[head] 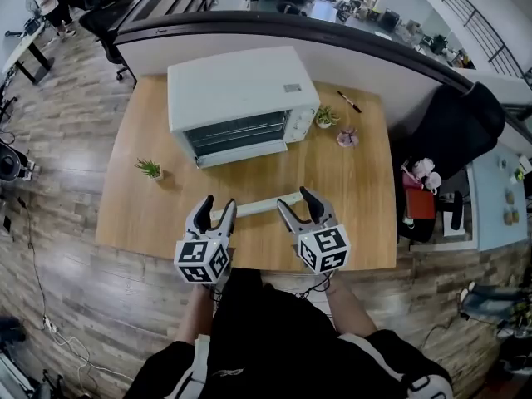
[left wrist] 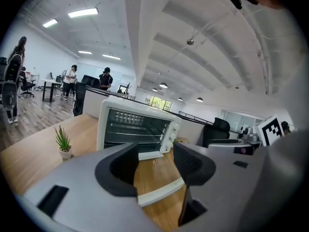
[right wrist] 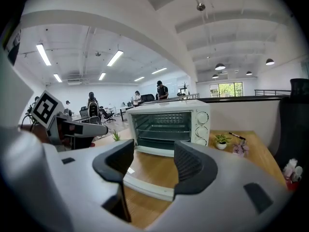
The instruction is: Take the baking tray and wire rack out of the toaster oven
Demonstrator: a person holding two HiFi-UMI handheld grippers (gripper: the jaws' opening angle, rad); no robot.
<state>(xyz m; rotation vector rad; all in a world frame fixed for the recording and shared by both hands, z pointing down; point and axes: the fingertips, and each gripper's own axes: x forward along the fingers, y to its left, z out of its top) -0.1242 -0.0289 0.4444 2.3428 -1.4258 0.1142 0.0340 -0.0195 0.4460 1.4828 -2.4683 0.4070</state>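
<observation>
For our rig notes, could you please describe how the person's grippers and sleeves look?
The left gripper and right gripper have light grey bodies, curved black pads and a white cube with black square markers. The sleeves are black with white trim.

a wooden table [head: 366,198] stands on plank flooring [head: 58,165] beside a curved low wall [head: 274,25]; strip lights [left wrist: 83,13] glow on the white ceiling [left wrist: 203,42].

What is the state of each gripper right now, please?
Left gripper: open, gripping nothing.
Right gripper: open, gripping nothing.
</observation>
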